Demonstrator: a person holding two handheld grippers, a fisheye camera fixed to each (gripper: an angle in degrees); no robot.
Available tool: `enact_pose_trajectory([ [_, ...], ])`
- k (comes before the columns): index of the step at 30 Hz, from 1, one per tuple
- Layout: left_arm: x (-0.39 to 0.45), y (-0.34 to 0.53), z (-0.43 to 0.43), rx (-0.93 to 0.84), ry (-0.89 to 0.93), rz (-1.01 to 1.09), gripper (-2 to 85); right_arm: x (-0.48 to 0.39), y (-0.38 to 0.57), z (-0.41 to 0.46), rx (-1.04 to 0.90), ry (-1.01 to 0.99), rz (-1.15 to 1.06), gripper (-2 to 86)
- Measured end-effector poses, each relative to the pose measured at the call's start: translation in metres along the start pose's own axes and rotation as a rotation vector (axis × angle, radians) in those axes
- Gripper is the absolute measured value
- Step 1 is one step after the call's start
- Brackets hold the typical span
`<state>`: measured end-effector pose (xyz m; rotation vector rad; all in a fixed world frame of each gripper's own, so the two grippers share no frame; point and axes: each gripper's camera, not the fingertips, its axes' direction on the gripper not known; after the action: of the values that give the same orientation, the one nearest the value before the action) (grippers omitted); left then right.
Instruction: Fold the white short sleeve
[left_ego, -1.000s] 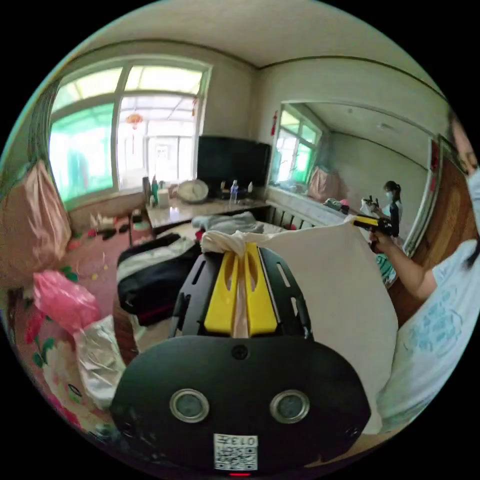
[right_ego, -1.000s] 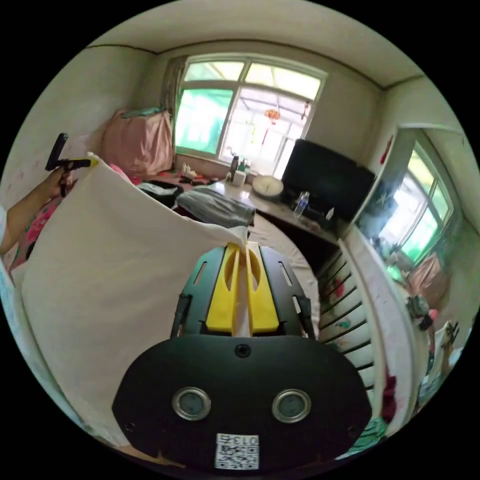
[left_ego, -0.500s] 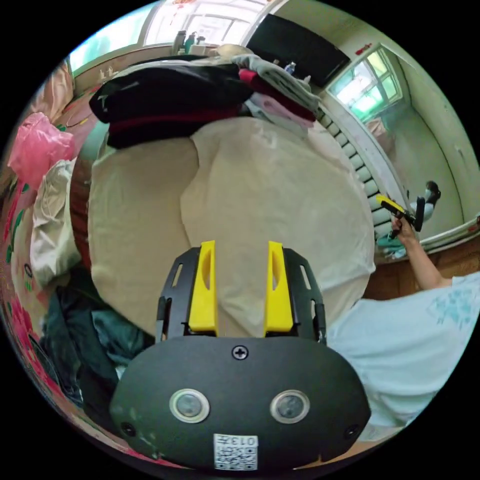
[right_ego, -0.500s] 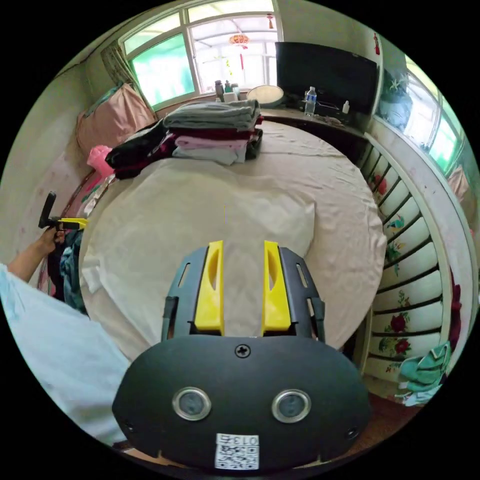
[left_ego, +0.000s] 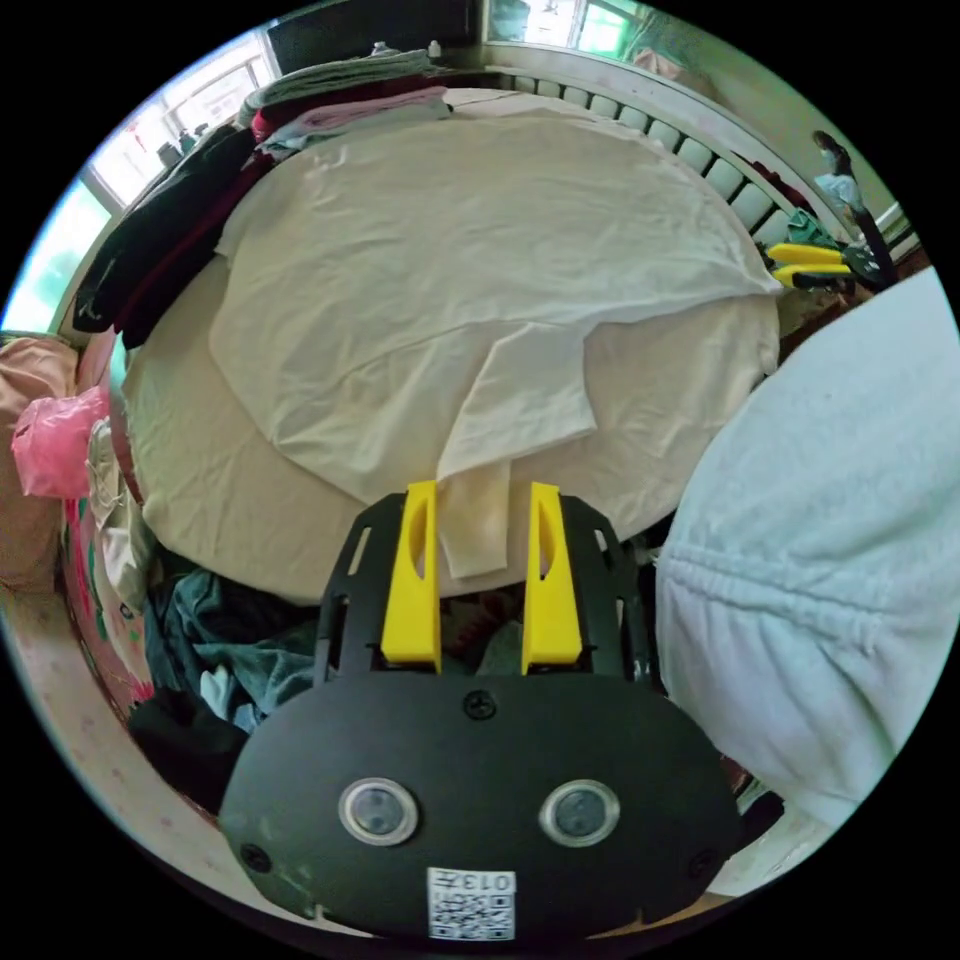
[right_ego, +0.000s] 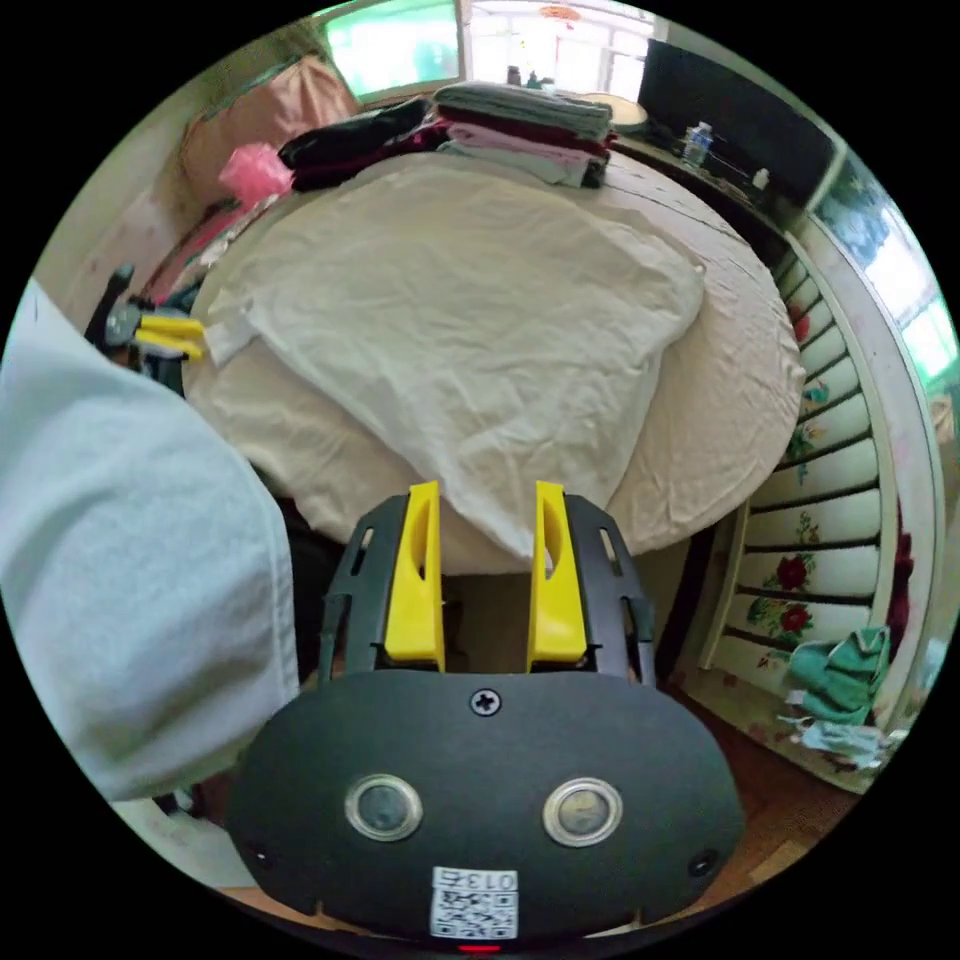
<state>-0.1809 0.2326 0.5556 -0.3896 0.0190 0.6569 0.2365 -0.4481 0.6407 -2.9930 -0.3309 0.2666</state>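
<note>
White short sleeve shirt (left_ego: 480, 230) now lies spread flat on the cloth-covered table (right_ego: 720, 400), where a second ago it hung in the air, pinched at both corners. Left gripper (left_ego: 478, 560) and right gripper (right_ego: 484, 565) have let go — jaws parted, empty, one sleeve (left_ego: 500, 440) trailing between the left pair at the table's near edge. Spreading looks complete; folding has not begun. A stack of folded clothes (right_ego: 520, 125) sits at the far edge, near the shirt's top — it limits room there.

One white short sleeve (left_ego: 480, 250), two grippers (left_ego: 478, 495) (right_ego: 482, 495), one stack of folded clothes (right_ego: 520, 125)
</note>
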Motion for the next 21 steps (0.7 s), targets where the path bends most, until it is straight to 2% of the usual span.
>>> enact_pose_trajectory([
  [4, -0.001, -0.016, -0.001, -0.044, 0.025, -0.011, 5.2, -0.032, 0.002, 0.016, -0.113, 0.081, -0.147, 12.4],
  [9, 0.015, -0.033, -0.014, -0.076, -0.026, 0.038, 1.5, -0.044, -0.005, 0.021, -0.105, 0.133, -0.126, 9.8],
  [11, 0.022, -0.039, -0.023, -0.073, -0.056, 0.06, 1.1, -0.055, -0.012, 0.023, -0.143, 0.181, -0.152, 5.9],
  [15, 0.024, -0.048, -0.072, 0.067, -0.082, 0.02, 0.6, -0.067, -0.019, 0.012, -0.139, 0.224, -0.135, 1.9],
  [18, 0.024, -0.053, -0.128, 0.206, -0.123, -0.012, 0.5, -0.067, -0.035, -0.039, -0.004, 0.247, -0.074, 0.9],
  [21, 0.031, -0.059, -0.195, 0.364, -0.169, 0.01, 0.4, -0.068, -0.055, -0.108, 0.145, 0.351, -0.07, 0.5],
])
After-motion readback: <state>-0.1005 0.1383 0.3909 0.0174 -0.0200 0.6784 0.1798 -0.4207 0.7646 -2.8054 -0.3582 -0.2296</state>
